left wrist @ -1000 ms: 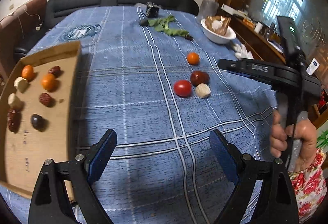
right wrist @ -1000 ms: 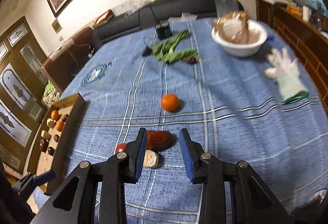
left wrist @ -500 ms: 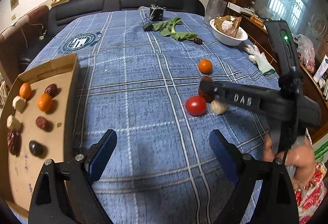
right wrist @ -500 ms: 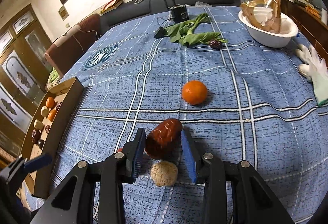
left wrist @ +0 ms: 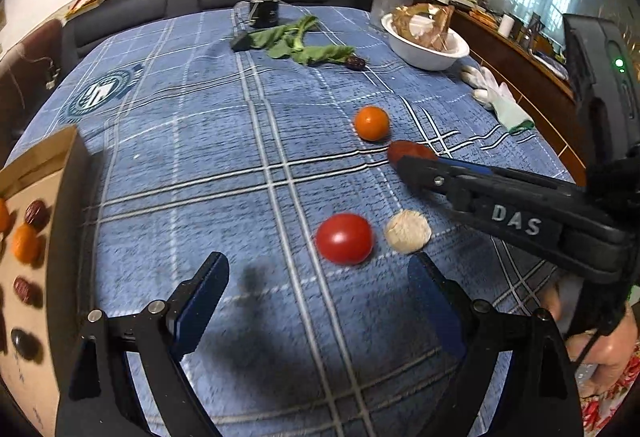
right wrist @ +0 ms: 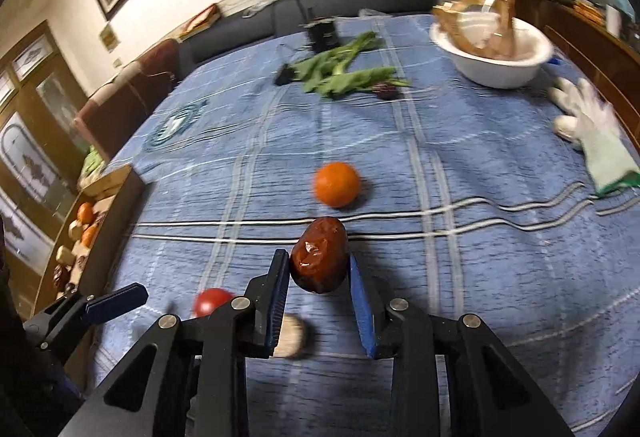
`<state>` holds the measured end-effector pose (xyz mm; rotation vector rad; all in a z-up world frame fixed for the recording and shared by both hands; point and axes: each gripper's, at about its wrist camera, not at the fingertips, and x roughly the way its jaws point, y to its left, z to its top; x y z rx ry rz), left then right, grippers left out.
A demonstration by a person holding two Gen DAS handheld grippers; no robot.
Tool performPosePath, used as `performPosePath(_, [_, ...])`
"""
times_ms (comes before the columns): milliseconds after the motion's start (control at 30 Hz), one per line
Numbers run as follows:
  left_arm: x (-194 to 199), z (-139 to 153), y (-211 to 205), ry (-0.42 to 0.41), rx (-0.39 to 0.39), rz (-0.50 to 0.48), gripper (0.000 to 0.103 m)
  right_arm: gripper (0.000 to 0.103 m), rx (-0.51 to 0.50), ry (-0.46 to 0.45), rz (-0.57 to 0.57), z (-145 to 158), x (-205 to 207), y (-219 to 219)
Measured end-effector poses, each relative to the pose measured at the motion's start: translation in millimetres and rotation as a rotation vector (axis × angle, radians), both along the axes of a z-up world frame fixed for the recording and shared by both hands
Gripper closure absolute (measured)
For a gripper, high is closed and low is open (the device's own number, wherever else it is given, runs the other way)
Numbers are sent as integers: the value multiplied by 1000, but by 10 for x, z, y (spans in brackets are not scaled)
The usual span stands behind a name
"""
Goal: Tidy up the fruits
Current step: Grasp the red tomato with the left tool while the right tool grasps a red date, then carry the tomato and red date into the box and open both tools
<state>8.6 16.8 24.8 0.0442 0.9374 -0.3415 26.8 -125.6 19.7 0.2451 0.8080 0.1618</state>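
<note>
Right gripper (right wrist: 319, 279) clamps the glossy, wrinkled red-brown date (right wrist: 319, 254) over the blue plaid tablecloth (left wrist: 200, 157).

Its jaws have just been closing, and both blue pads press the date's sides, just in front of the round orange citrus fruit (right wrist: 336, 183). The left gripper (left wrist: 316, 303), jaws wide with nothing between them, hovers near the shiny red tomato (left wrist: 344, 238) and the pale beige lumpy ball (left wrist: 408, 230). The brown cardboard tray (left wrist: 64, 205) holds more fruit.

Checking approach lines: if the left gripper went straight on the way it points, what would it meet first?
Most likely the red tomato, just ahead between the open fingers of the left gripper; the beige ball sits slightly right. Depth is uncertain.
</note>
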Motion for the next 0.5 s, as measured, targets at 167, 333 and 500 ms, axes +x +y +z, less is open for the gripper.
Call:
performPosePath(167, [142, -98, -98, 35, -5, -38, 43, 70, 37, 20, -31, -26, 10, -171])
performPosePath(333, [154, -106, -116, 2, 15, -38, 65, 70, 67, 30, -27, -72, 41, -202])
performPosePath(500, [131, -118, -87, -32, 10, -26, 72, 70, 46, 22, -23, -82, 38, -138])
